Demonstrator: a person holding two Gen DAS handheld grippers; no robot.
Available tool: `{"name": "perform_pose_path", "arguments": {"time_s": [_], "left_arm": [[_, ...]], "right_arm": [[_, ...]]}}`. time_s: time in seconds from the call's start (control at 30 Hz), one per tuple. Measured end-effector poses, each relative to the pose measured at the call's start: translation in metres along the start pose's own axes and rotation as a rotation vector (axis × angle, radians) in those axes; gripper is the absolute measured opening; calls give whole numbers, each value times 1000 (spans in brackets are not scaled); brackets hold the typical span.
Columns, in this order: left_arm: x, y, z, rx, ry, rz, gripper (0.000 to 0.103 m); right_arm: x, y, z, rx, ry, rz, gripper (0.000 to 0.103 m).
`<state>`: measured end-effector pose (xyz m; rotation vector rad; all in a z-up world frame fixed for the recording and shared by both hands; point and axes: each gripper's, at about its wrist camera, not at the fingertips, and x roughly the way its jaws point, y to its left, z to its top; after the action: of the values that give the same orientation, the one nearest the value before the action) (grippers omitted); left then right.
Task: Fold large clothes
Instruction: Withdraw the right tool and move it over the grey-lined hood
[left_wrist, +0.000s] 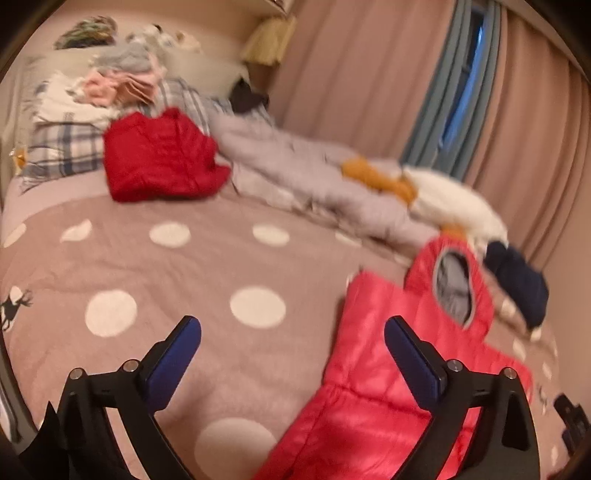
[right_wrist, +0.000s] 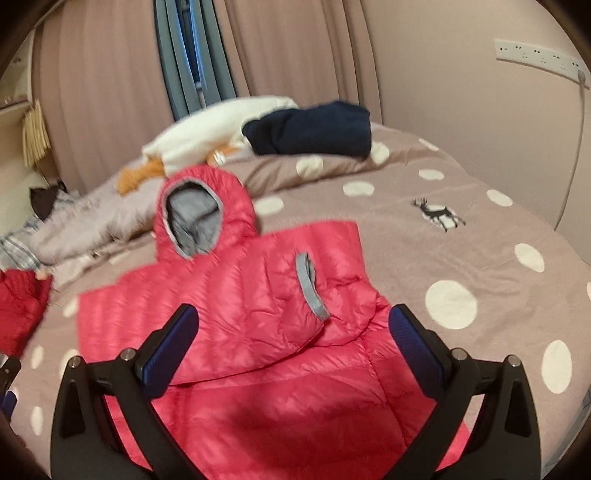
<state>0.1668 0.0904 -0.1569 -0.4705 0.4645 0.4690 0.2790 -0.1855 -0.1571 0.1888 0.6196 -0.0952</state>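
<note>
1. While spread wide and gripping nothing, left tongs (left_wrist: 291, 336) and right tongs (right_wrist: 293, 325) hover above the bed (right_wrist: 461, 258).
2. Pink hooded jacket (right_wrist: 236, 302) lying flat on it, sleeve (right_wrist: 314, 291) folded across the chest.
3. Mid-fold, seemingly; next probably calls for pinching the hem and folding toward the hood (right_wrist: 192, 218).

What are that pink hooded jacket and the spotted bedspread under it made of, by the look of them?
Pink jacket: likely thin nylon or polyester shell with puffy fill. It has a glossy sheen and quilted ridges; the hood lining and cuff trim look like matte grey fabric. Bedspread: seems a soft, matte, slightly fuzzy cloth, perhaps brushed cotton or fleece. It shows no shine, and the blur leaves the weave unclear.
</note>
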Motion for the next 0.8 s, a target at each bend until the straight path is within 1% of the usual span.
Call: {"name": "perform_pose_path", "arguments": {"time_s": [0.1, 0.17, 0.23, 0.3, 0.37, 0.47, 0.63, 0.7, 0.8], "left_arm": [[-6, 1, 5, 19, -2, -46, 100], [-10, 3, 6, 5, -20, -72, 102], [-10, 6, 7, -16, -31, -74, 102], [-7, 8, 8, -19, -12, -73, 102], [-2, 10, 10, -25, 10, -76, 102], [1, 14, 9, -41, 20, -62, 102], [8, 23, 11, -84, 61, -73, 102], [12, 26, 13, -82, 52, -46, 102], [16, 25, 16, -37, 16, 32, 102]], "right_arm": [[-20, 1, 3, -7, -19, 6, 103], [-33, 1, 3, -13, -42, 14, 103], [-43, 3, 2, -27, -67, 9, 103], [-46, 7, 1, -53, -76, -9, 103], [-45, 8, 0, -54, -66, -22, 103], [-42, 8, -1, -24, -43, 15, 103], [-33, 14, -3, -19, -11, 13, 103], [-33, 16, -2, -15, -9, 13, 103], [-30, 21, 3, -8, -15, 22, 103]]}}
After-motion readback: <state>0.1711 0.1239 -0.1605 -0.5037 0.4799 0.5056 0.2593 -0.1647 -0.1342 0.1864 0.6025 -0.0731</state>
